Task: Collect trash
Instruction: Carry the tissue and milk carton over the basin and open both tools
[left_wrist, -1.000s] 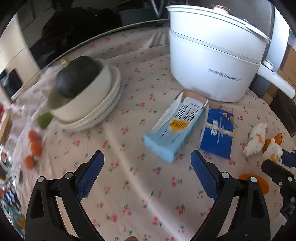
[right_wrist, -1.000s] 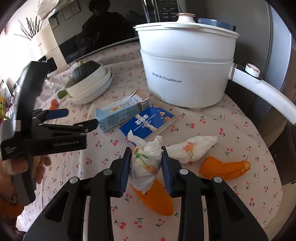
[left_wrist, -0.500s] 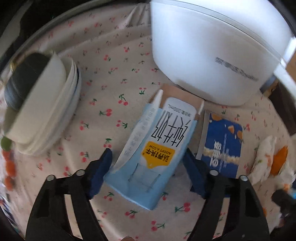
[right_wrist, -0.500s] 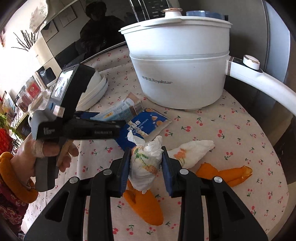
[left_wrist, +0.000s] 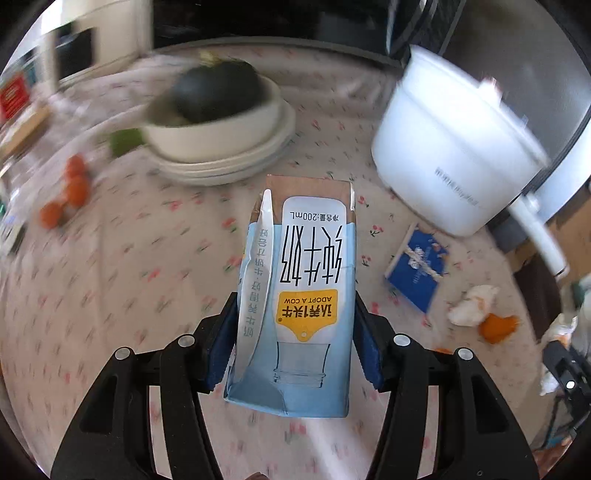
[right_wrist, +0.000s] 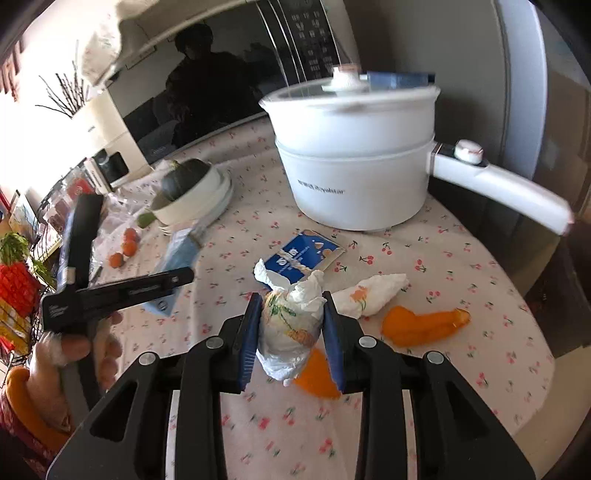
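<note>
Milk carton is sitting clamped across its flat sides in the left tool, whose jaws have just been closing, lifted above the table; looking light and crushable, it wants gentle pressure. Right tool is gripping a soft crumpled tissue wad.

Milk carton: "ADOPT A COW", "200mL", large Chinese characters, all upside down in left wrist view.
White pot: "Royalstar".
</note>
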